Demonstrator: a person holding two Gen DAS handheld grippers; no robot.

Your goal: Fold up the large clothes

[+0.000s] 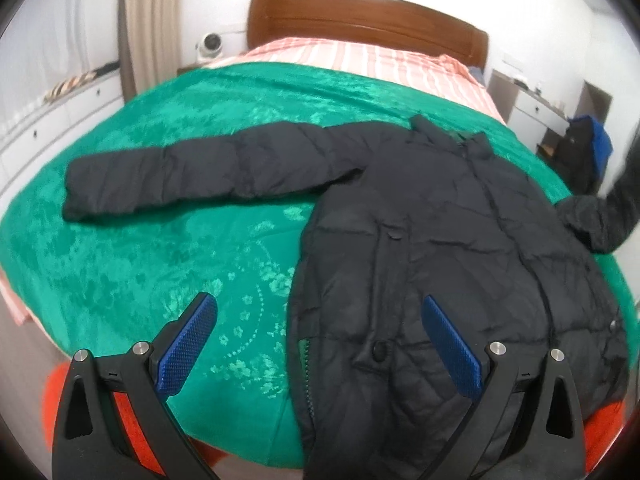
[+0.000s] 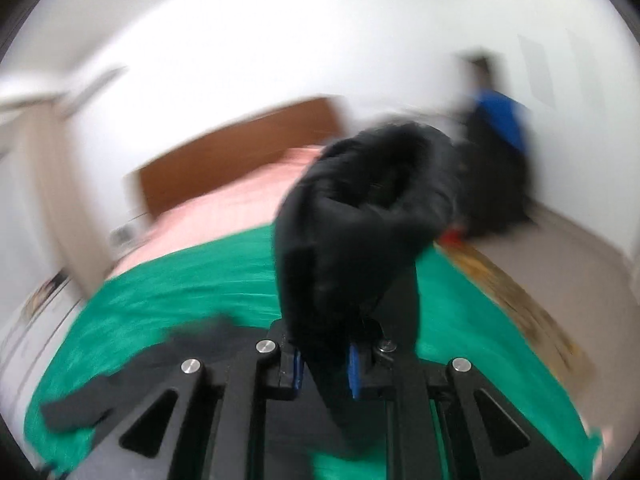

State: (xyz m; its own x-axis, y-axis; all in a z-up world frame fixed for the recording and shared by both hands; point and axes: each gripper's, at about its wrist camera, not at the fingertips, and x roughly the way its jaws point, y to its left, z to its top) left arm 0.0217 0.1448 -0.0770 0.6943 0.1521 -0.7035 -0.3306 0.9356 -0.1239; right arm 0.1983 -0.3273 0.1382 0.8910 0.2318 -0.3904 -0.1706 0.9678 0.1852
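Green blanket [image 1: 160,248], right gripper [image 2: 326,366] raised (pinching sleeve [image 2: 360,208])

Home bedroom; bed [image 1: 248,80] with wooden headboard [image 1: 360,16]; drawers [image 1: 52,120].

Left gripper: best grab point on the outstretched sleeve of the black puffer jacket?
Take the outstretched sleeve at its cuff end, from above. It lies flat on the green blanket, so one finger must slide under the edge. The open left gripper is free.
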